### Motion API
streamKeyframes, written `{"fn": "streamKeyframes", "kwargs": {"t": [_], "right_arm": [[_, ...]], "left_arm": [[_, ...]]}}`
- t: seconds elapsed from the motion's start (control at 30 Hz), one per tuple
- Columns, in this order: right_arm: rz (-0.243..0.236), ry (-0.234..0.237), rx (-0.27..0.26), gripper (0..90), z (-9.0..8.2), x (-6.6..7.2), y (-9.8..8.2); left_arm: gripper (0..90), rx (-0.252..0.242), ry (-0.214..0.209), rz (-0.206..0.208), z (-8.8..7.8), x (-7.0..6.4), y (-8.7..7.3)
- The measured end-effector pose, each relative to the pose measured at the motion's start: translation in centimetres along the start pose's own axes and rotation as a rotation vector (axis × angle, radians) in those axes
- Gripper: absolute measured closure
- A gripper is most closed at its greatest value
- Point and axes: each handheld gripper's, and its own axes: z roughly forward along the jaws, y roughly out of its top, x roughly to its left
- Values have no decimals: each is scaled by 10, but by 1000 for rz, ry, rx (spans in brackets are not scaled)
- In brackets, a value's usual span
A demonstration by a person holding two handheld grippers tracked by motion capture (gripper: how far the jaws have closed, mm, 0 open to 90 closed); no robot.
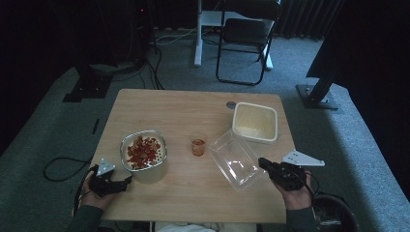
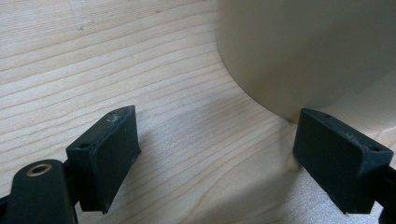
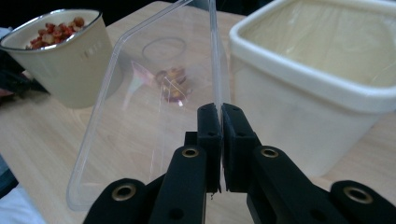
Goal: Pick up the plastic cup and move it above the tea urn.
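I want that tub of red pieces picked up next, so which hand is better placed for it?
Left. The left gripper sits open right beside the tub of red pieces, with the tub's wall by its jaws. The right gripper is shut on the clear lid, across the table.

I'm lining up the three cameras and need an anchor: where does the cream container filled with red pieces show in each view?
High view: the cream container stands left of centre on the table, just right of the left gripper.
Left gripper view: its plain cream wall is at upper right, close beyond the open jaws.
Right gripper view: it sits upper left, behind the clear lid.
Shared landmark: the wood-grain table.
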Motion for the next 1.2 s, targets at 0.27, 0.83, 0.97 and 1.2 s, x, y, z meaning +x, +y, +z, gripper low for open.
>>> {"fn": "streamKeyframes", "kwargs": {"t": [0.27,0.83,0.97,1.2], "right_arm": [[-24,-43,-49,874,-14,-5,25],[136,-155,-66,872,-16,-59,48],[180,-150,-62,865,-12,-67,46],[201,-175,-63,735,-4,-73,48]], "left_arm": [[147,0,0,1,0,0,0],[147,0,0,1,0,0,0],[147,0,0,1,0,0,0],[147,-1,0,0,0,0,0]]}}
